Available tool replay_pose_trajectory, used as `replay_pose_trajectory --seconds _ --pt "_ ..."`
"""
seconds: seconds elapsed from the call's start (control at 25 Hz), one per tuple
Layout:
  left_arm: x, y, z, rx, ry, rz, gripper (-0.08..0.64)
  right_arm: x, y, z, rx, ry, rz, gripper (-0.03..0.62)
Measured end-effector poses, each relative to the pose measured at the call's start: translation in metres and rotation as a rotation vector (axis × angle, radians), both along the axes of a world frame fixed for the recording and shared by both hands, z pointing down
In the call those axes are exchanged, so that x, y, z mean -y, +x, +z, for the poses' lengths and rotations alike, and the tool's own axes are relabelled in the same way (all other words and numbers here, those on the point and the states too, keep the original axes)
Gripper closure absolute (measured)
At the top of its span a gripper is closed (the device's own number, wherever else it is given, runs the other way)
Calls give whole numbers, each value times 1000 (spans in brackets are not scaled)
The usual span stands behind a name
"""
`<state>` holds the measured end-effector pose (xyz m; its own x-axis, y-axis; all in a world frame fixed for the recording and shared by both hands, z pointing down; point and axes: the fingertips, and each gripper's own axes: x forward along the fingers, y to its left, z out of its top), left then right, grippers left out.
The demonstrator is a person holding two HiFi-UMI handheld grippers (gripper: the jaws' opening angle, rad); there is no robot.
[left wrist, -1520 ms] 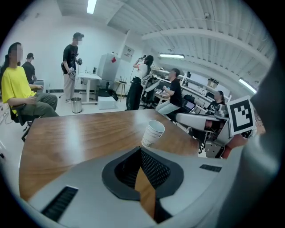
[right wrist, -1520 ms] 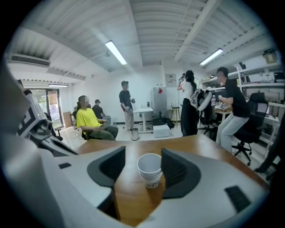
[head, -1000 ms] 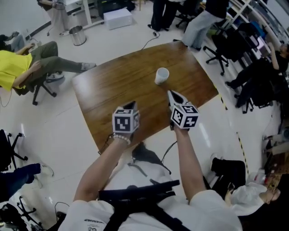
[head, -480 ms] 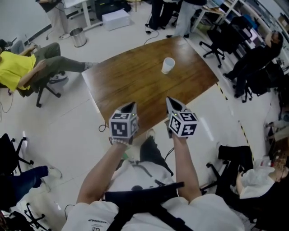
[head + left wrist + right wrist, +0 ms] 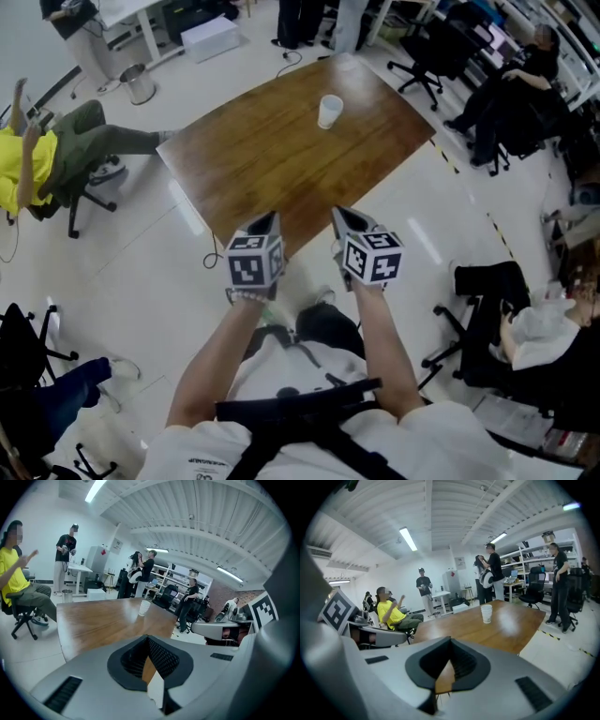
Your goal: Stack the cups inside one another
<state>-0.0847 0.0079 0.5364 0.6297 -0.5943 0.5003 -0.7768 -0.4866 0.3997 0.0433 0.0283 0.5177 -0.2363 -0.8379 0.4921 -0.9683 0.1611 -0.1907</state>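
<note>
Backed off since a second ago, my left tool (image 5: 270,218) and right tool (image 5: 338,214) hang before the table (image 5: 253,169), both clenched, empty. The cup (image 5: 329,111) stands upright far across it. I can't tell whether others nest inside.

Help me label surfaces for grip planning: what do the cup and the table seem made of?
Cup: plain white, matte, likely paper or thin plastic; too small to tell which. Table: wood or wood veneer, brown streaked grain, glossy, with a bright light reflection on it.
</note>
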Motion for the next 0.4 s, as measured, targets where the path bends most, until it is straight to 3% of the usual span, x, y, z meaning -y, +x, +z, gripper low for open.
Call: replay_pose_trajectory --seconds 0.4 --pt "-25 18 -2 7 -6 39 568 -26 9 -4 -6 -2 14 595"
